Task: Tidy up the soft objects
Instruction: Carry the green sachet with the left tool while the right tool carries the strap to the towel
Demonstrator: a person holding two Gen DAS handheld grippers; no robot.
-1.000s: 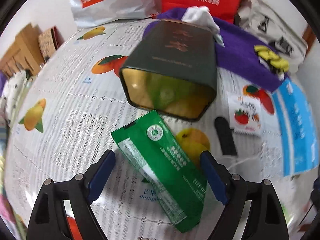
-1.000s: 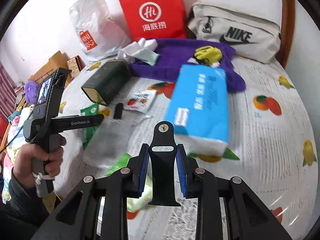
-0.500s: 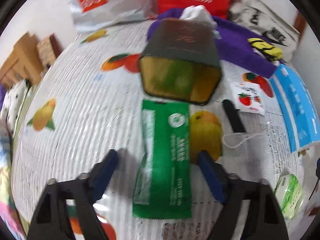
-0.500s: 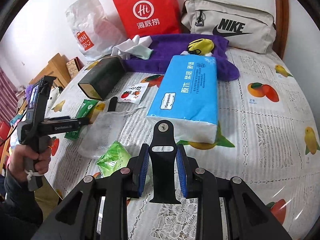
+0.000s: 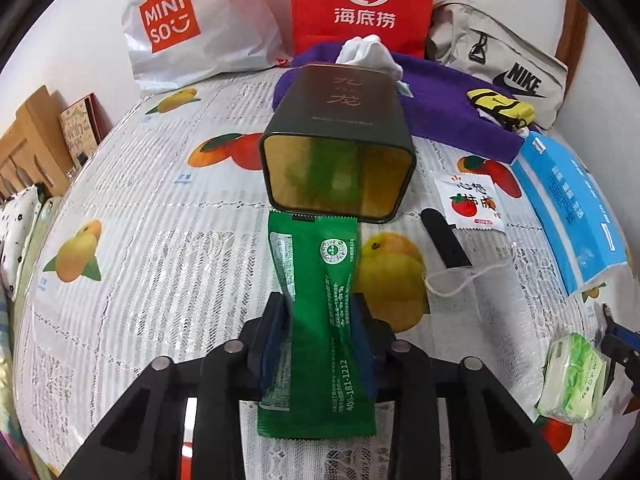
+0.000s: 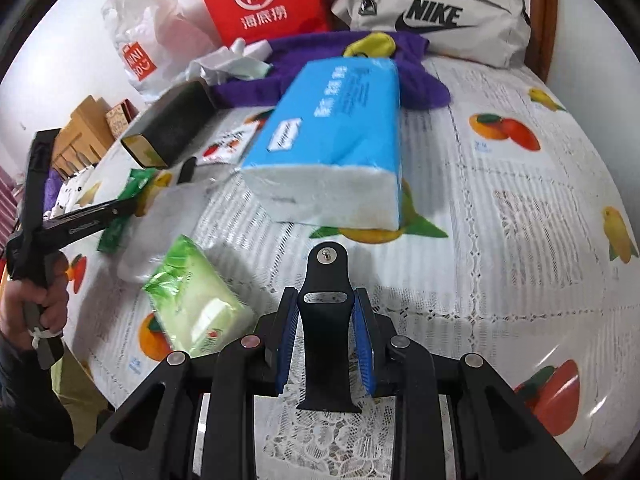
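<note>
At your eleven o'clock in the left wrist view, the white plastic bag (image 5: 192, 28) carries an orange patch reading "MINISO". At twelve, the red paper bag (image 5: 362, 0) shows a round "Hi" logo above "海底捞". At two o'clock, the grey pouch (image 5: 516, 68) says "NIKE" with the swoosh. The dark tin (image 5: 344, 120) ahead of you bears gold characters, the lower one "龙". The green sachet (image 5: 328, 312) has "400-181-1212" printed along its length. The small white packet (image 5: 472, 200) with a tomato drawing reads "心想柿成". Print on the blue tissue pack (image 6: 340, 120) is too blurred to read.
</note>
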